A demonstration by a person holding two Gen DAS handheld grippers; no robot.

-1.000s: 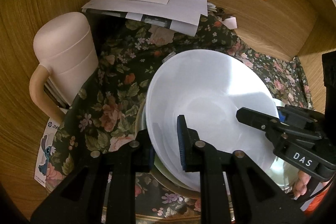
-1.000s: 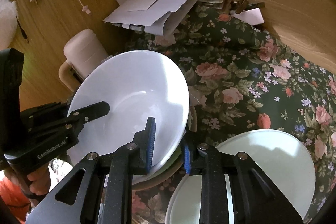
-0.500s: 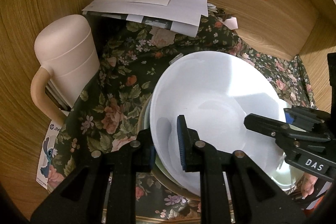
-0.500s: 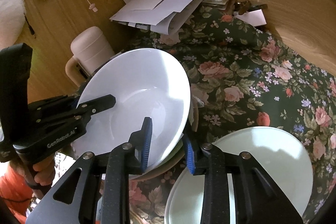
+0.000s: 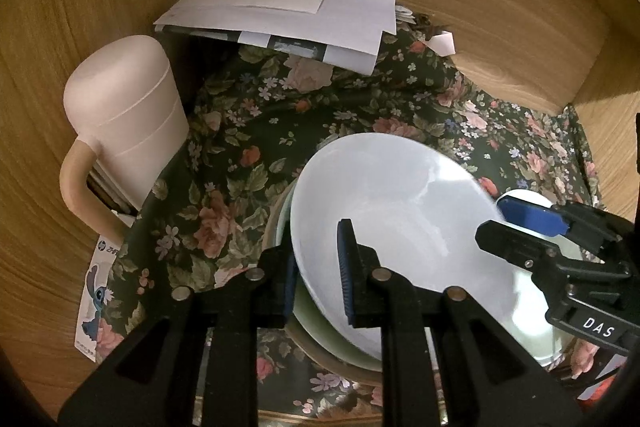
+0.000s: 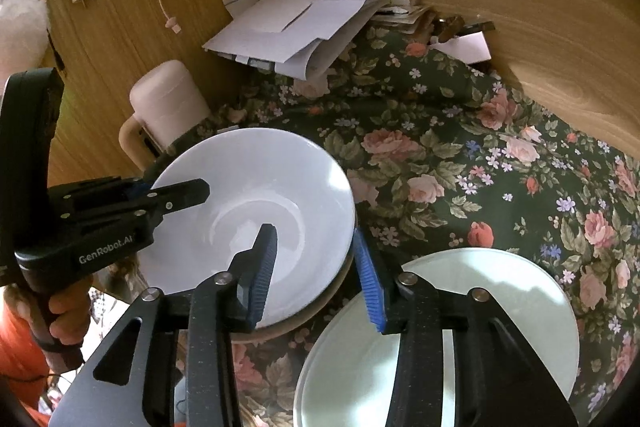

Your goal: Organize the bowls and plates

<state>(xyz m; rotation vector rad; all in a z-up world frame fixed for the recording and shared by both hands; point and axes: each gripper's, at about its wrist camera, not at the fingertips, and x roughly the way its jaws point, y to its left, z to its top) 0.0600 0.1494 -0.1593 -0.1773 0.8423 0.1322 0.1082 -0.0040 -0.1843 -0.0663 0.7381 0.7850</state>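
A white bowl (image 5: 400, 219) (image 6: 256, 211) rests on a stack of a pale green plate (image 5: 320, 327) and a tan plate (image 6: 304, 319) on the floral cloth. My left gripper (image 5: 318, 275) (image 6: 168, 189) is shut on the bowl's near-left rim, one pad inside and one outside. My right gripper (image 6: 316, 275) (image 5: 504, 223) straddles the opposite rim. Its jaws are opening, and neither blue pad presses on the rim between them. A second pale green plate (image 6: 460, 327) lies flat to the right of the stack.
A pink lidded jug (image 5: 128, 131) stands at the left wall. Loose papers (image 5: 288, 11) are piled at the back. Wooden walls (image 5: 520, 39) enclose the floral cloth (image 6: 460, 155) on three sides. A hand (image 6: 60, 315) holds the left gripper.
The bowl has come down from a tilt and sits flatter on the stack. The right gripper's jaws have spread away from the rim. The left gripper keeps its grip.
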